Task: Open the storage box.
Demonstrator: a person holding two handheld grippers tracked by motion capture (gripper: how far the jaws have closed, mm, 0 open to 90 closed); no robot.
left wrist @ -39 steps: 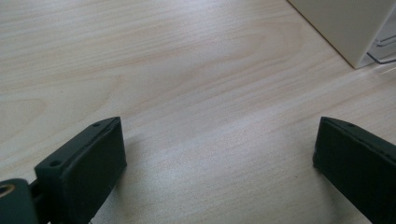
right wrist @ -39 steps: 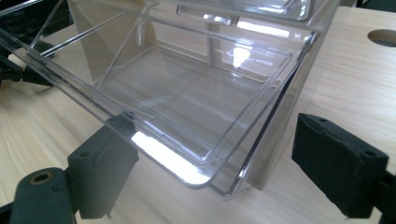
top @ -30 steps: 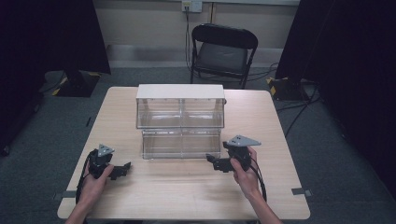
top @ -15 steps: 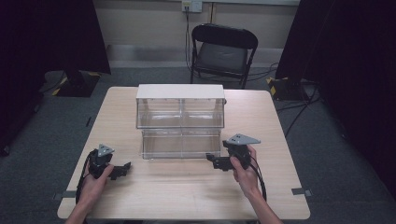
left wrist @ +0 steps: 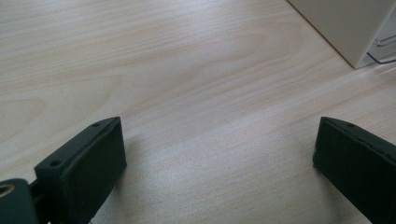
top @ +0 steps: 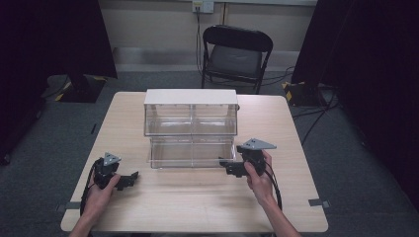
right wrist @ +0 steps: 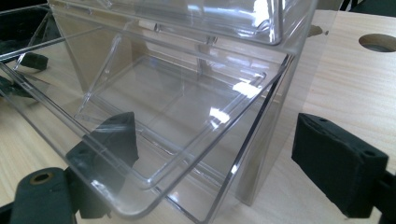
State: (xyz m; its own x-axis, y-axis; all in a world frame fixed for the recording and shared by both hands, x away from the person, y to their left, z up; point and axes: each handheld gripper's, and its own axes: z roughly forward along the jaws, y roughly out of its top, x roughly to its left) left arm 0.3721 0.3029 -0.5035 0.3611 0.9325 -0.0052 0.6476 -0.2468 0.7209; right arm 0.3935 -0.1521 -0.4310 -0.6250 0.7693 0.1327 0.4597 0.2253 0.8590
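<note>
right claw (right wrist: 215, 154) gapes around clear bin's (right wrist: 177, 107) corner.

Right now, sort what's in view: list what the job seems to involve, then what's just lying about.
Likely part of the job:
- clear plastic bin unit, lower flap tilted open
- right gripper, jaws open at the unit's lower right corner
- left gripper, jaws open over bare table

Just about:
- folding chair behind the table
- cables on the floor

high view: overhead, facing forward over the clear bin unit (top: 190, 129). right gripper view: close at the unit's right corner. left gripper view: low over table (left wrist: 177, 70), unit's left corner shared.
</note>
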